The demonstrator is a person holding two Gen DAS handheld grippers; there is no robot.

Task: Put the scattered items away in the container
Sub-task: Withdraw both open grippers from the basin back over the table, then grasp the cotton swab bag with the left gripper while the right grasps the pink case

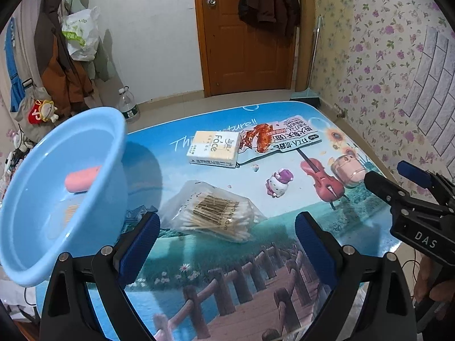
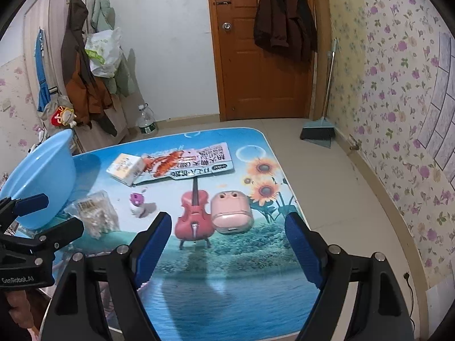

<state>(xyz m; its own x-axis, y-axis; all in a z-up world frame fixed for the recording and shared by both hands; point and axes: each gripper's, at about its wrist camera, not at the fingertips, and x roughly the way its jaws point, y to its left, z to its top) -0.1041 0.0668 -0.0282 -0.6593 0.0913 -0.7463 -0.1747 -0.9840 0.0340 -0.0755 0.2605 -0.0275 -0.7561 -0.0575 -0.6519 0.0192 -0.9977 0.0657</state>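
A light blue basin (image 1: 57, 193) stands at the table's left and holds a pink item (image 1: 82, 180); it also shows in the right wrist view (image 2: 42, 182). My left gripper (image 1: 227, 241) is open and empty, just in front of a bag of cotton swabs (image 1: 219, 216). Beyond lie a tissue pack (image 1: 213, 149), a snack packet (image 1: 273, 139) and a small cat figure (image 1: 278, 183). My right gripper (image 2: 229, 244) is open and empty, just short of a pink earbud case (image 2: 231, 213).
The table (image 2: 227, 284) has a printed scenery cover with a violin picture (image 2: 193, 216). Its right edge drops to the tiled floor (image 2: 327, 187). A broom and dustpan (image 2: 318, 130) stand by the floral wall. A water bottle (image 2: 146, 120) stands on the floor behind.
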